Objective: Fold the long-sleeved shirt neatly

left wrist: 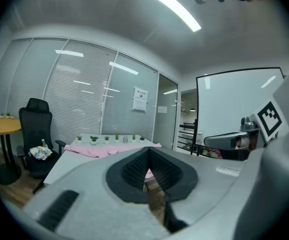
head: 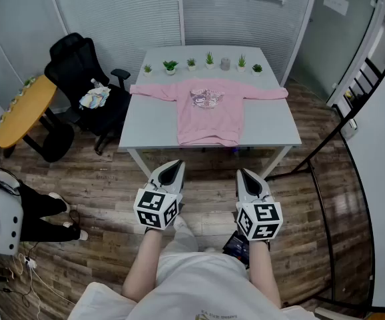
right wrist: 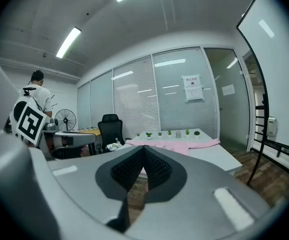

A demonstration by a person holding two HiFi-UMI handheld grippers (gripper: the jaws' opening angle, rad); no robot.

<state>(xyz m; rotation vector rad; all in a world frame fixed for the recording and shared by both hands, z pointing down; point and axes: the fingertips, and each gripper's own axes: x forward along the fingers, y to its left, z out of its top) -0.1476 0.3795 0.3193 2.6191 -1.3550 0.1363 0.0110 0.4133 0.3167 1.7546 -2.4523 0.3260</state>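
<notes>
while the pink long-sleeved fabric shirt (head: 209, 115) is lying spread on the grey rectangular table (head: 146, 122), the left gripper (head: 172, 170) and right gripper (head: 248, 177) are hovering well short, jaws pressed together, empty; soft and light, it is likely needing cuff pinches

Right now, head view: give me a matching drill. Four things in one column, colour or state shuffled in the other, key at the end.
Things:
1. shirt
2. chair
3. plants
4. round table

Colour or state:
a. yellow top
b. pink, spread flat with sleeves out
c. black
d. green, standing in a row

Pairs: 1-b, 2-c, 3-d, 4-a
</notes>
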